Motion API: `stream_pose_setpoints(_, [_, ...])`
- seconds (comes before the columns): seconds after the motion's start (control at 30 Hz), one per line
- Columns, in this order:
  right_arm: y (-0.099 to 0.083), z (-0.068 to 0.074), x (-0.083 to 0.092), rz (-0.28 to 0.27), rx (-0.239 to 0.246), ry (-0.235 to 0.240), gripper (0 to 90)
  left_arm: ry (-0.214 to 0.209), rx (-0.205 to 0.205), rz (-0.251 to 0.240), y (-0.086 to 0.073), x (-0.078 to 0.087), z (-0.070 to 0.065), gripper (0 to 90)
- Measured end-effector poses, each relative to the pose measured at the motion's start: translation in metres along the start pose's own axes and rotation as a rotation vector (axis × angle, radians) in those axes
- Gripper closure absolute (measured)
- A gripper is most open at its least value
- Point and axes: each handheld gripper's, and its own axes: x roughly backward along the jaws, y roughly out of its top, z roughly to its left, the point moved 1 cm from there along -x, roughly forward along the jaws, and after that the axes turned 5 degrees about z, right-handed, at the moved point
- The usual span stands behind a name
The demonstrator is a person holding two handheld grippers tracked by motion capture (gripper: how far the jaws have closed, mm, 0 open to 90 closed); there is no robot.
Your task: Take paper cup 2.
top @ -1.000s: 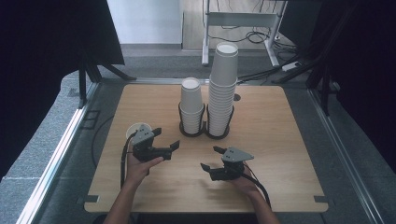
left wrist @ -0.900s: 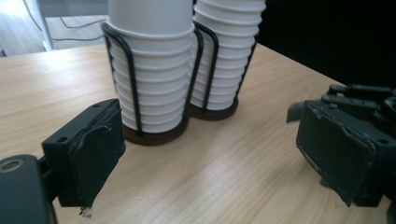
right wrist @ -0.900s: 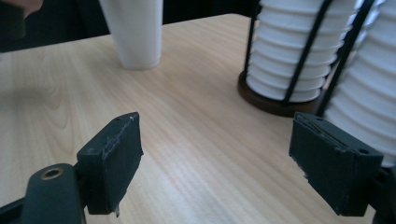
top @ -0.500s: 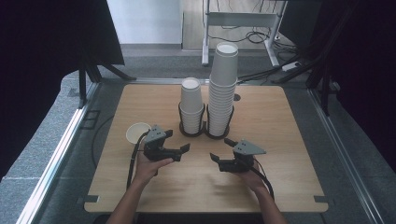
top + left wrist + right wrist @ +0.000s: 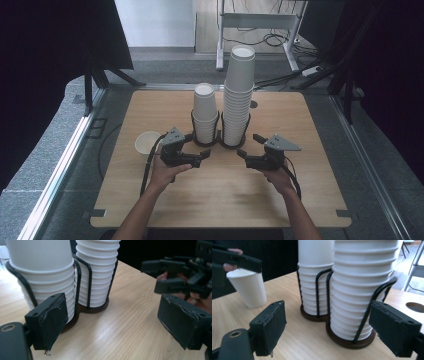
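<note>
Two stacks of white paper cups stand in a black wire holder (image 5: 220, 131) at the table's middle: a short stack (image 5: 205, 112) and a tall stack (image 5: 238, 95). A single white cup (image 5: 148, 144) stands upright to the left. My left gripper (image 5: 200, 146) hovers open in front of the short stack (image 5: 42, 270), with only bare wood between its jaws (image 5: 112, 325). My right gripper (image 5: 249, 146) is open just before the tall stack (image 5: 362, 290), and its jaws (image 5: 327, 330) are empty. The single cup (image 5: 249, 288) stands behind the left gripper (image 5: 237, 261).
The wooden table (image 5: 220, 200) has a small round hole (image 5: 253, 105) behind the holder. Metal rails (image 5: 70, 150) run along both sides, and a desk frame with cables (image 5: 260, 30) stands beyond the far edge. Bare wood lies in front of the hands.
Both grippers have moved forward, away from the person and toward the cup holder. The left one has shifted right, away from the single cup. The right one has risen as it moved.
</note>
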Motion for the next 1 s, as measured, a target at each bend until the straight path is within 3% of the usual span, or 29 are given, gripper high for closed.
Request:
stream_pose_setpoints(0.5, [0.056,-0.026,-0.002,-0.009,-0.016,-0.018,8.1,-0.029,0.03,-0.007,0.023,-0.001,0.004,9.4])
stream_pose_setpoints(0.8, [0.073,-0.027,-0.017,0.021,0.002,-0.02,1.9,-0.032,0.042,-0.003,0.03,-0.003,0.007,9.5])
stream_pose_setpoints(1.0, [0.094,-0.03,-0.03,0.019,-0.009,-0.025,0.0,-0.03,0.037,0.008,0.028,-0.004,0.007,9.5])
